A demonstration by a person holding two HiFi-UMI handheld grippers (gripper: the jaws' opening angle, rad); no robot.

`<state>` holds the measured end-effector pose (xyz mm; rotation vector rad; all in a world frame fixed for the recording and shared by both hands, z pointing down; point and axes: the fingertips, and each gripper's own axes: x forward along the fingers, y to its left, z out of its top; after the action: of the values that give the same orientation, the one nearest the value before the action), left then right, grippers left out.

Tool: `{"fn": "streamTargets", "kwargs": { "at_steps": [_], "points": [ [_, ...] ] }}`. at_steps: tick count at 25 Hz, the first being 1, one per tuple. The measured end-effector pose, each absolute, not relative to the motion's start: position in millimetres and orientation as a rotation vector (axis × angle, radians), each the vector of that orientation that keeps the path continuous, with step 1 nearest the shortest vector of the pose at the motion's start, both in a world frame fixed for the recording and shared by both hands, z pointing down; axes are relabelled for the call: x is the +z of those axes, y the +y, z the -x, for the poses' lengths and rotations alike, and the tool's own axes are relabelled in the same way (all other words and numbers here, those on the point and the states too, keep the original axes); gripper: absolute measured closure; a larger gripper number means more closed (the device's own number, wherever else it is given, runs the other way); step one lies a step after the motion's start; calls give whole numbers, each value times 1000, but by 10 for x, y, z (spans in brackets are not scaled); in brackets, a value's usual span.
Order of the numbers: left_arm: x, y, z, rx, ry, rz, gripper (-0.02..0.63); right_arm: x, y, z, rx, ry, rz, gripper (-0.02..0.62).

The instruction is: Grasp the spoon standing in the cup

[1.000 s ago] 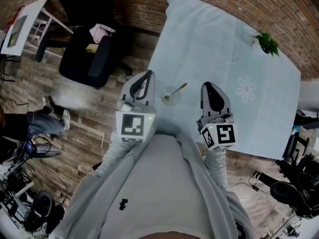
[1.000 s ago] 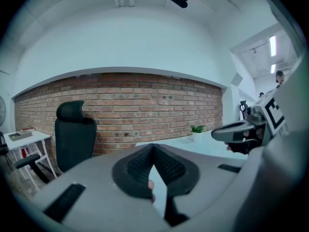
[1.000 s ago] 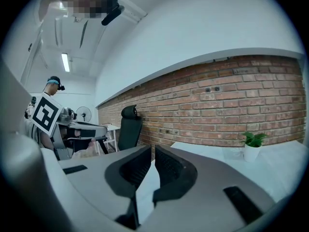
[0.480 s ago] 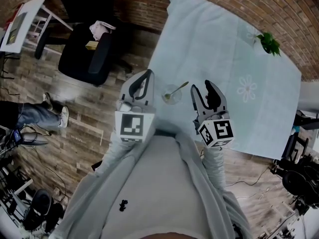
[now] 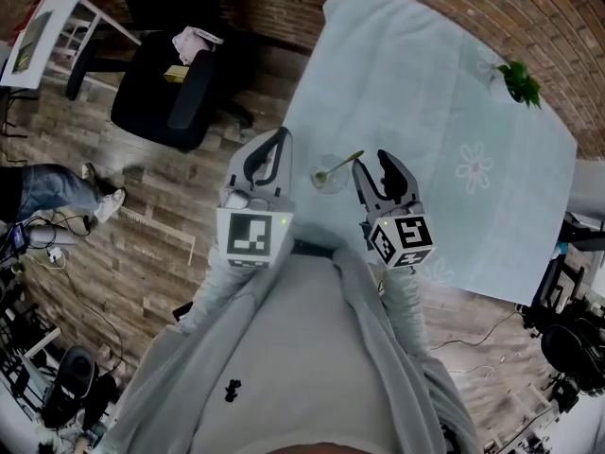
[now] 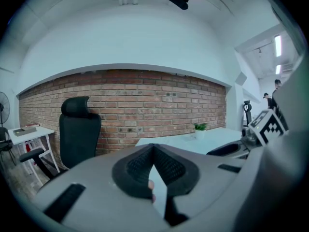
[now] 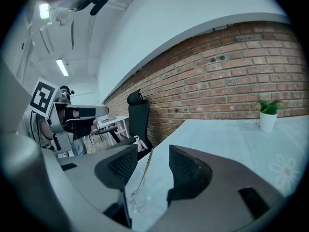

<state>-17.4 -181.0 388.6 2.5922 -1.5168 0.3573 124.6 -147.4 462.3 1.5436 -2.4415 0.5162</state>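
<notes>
The right hand-held gripper (image 5: pixel 373 164) is opening its jaws at centre frame, with nothing between them yet. The spoon (image 5: pixel 338 164) is leaning in the clear cup (image 5: pixel 330 180) just to its left, on the surface (image 5: pixel 425 83). To do this well, I judge it should be sliding in with the slim handle centred between the pads, above the rim, without nudging the cup. The left hand-held gripper (image 5: pixel 269 154) is sitting pressed together. A second ago the right jaws were shut and farther right of the cup.

open tablecloth (image 5: pixel 416 93) around cup (image 5: pixel 331 180); plant (image 5: pixel 520 78) well apart
</notes>
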Motion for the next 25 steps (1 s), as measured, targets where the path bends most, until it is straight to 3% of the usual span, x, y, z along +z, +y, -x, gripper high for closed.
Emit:
{"fn": "streamTargets", "kwargs": {
  "at_steps": [25],
  "points": [
    [4030,-1868,368,418,-1569,-2575,588,5197,-1539,-921,623,-2435,-1375,401]
  ]
}}
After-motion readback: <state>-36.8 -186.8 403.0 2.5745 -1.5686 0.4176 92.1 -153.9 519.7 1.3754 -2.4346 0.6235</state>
